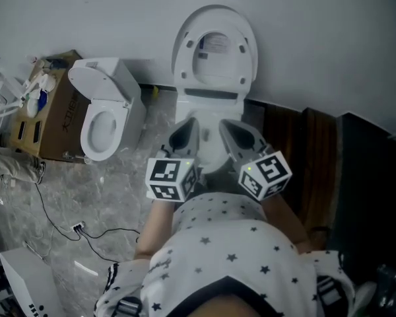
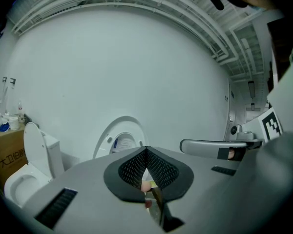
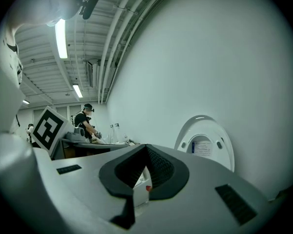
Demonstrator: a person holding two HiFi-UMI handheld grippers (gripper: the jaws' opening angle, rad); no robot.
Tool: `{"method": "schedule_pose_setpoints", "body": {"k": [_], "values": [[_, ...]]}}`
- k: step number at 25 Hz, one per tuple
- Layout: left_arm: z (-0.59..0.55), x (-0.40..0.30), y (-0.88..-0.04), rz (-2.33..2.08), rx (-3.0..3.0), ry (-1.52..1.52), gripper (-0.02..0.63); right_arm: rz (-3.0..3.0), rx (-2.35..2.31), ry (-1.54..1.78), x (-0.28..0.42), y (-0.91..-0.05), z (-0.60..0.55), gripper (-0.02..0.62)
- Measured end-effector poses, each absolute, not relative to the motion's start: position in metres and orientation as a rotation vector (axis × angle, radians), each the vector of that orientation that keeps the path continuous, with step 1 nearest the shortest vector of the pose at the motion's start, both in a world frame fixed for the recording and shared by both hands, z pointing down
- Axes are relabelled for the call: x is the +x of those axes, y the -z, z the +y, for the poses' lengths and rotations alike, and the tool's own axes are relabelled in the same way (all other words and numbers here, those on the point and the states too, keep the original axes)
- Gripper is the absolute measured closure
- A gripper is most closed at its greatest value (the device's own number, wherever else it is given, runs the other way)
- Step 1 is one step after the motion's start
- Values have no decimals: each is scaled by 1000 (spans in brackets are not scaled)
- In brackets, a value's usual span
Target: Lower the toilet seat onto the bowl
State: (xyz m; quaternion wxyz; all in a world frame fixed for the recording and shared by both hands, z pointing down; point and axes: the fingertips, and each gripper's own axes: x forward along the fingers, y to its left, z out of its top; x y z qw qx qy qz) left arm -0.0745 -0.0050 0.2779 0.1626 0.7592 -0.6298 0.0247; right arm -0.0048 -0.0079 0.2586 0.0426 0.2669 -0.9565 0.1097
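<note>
The person's star-dotted shirt is closest, and both arms reach out from under it, each hand carrying a gripper. A marker cube sits behind each set of jaws, one on the left and one on the right. The left gripper and the right gripper are held side by side, near each other but apart, both pointing the same way. Each gripper's own view shows its jaws clenched, the tips meeting with nothing grasped between them. Just beyond and below the jaws is the white toilet bowl, partly hidden by the two grippers. Straight ahead of both jaws, and clear of them, the toilet seat stands upright, tipped back against the white wall, not down on the bowl. A label shows in its oval opening. Neither gripper touches it. To the left of the left jaws a second toilet stands on the marbled floor, its own lid raised. A cardboard box loaded with small items stands just beyond that toilet. Black cables trail over the floor on that side, nearer the person. To the right of the right jaws runs a dark wooden panel. In the right gripper view, far off down the room, another person stands at a tabletop.
</note>
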Motion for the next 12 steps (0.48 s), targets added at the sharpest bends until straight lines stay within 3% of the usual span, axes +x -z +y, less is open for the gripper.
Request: {"method": "schedule_pose_setpoints", "body": {"k": [12], "values": [[-64, -109, -285, -1715, 2224, -91, 614, -2893, 909, -341, -42, -266, -61, 591]]}}
